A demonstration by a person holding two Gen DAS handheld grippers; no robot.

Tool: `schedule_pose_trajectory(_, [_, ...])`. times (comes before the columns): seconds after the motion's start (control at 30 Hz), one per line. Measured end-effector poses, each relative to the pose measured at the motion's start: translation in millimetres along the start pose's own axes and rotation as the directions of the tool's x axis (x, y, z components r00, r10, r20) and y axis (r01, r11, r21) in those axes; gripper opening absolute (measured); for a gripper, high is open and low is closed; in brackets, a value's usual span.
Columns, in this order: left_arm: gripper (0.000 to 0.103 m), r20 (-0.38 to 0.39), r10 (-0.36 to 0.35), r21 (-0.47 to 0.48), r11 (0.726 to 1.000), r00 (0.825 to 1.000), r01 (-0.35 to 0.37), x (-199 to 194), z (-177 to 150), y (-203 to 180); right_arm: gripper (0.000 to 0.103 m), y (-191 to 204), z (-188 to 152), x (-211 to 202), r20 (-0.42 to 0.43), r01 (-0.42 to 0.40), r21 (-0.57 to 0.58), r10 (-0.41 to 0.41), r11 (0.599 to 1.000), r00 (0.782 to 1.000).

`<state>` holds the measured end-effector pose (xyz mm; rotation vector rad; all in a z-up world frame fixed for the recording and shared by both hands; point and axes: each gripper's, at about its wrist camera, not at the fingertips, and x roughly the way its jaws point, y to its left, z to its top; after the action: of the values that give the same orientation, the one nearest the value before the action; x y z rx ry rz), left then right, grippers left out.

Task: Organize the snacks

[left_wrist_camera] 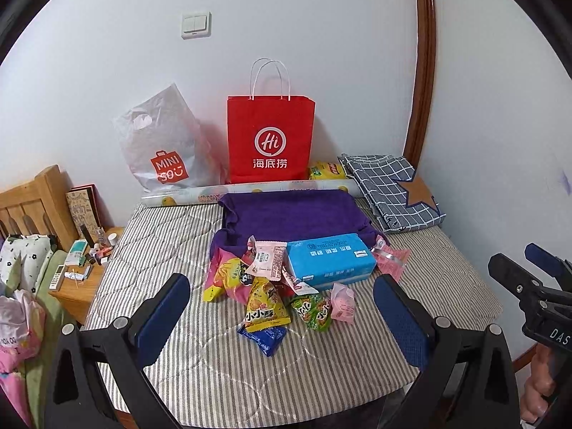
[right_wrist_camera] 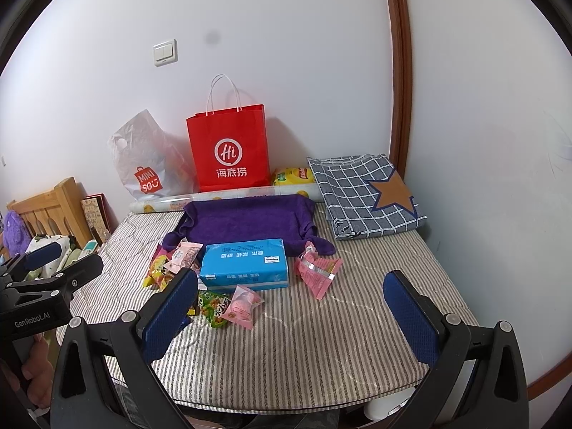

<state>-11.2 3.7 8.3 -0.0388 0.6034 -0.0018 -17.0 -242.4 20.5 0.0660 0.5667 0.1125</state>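
Several snack packets lie on the striped mattress [left_wrist_camera: 171, 246]: a yellow packet [left_wrist_camera: 265, 306], a green one [left_wrist_camera: 311, 309], a blue one [left_wrist_camera: 264, 337], pink ones [left_wrist_camera: 342, 302] and a pink packet right of the box [right_wrist_camera: 316, 273]. A blue tissue box [left_wrist_camera: 330, 261] sits behind them, in front of a purple towel [left_wrist_camera: 293, 214]. A red paper bag [left_wrist_camera: 271, 139] stands by the wall. My left gripper [left_wrist_camera: 282, 318] is open and empty, above the near snacks. My right gripper [right_wrist_camera: 291, 309] is open and empty, over the mattress, right of the pile.
A Miniso plastic bag [left_wrist_camera: 161, 146] leans left of the red bag. A rolled tube [left_wrist_camera: 246, 191] and a yellow pack [left_wrist_camera: 327, 169] lie by the wall. Folded checked cloth [left_wrist_camera: 391, 189] is at the right. A cluttered bedside table [left_wrist_camera: 85, 268] stands left.
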Motion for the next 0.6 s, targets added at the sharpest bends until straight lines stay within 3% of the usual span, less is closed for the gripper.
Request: schedule_pose_trajectory(0.6, [0.103, -0.044, 0.040, -0.028, 0.999, 0.998, -0.041, 31.8, -7.5, 24.7, 0.103, -3.8, -7.6, 42.9, -0.072, 0.028, 0.012, -0.027, 1.000, 0.997])
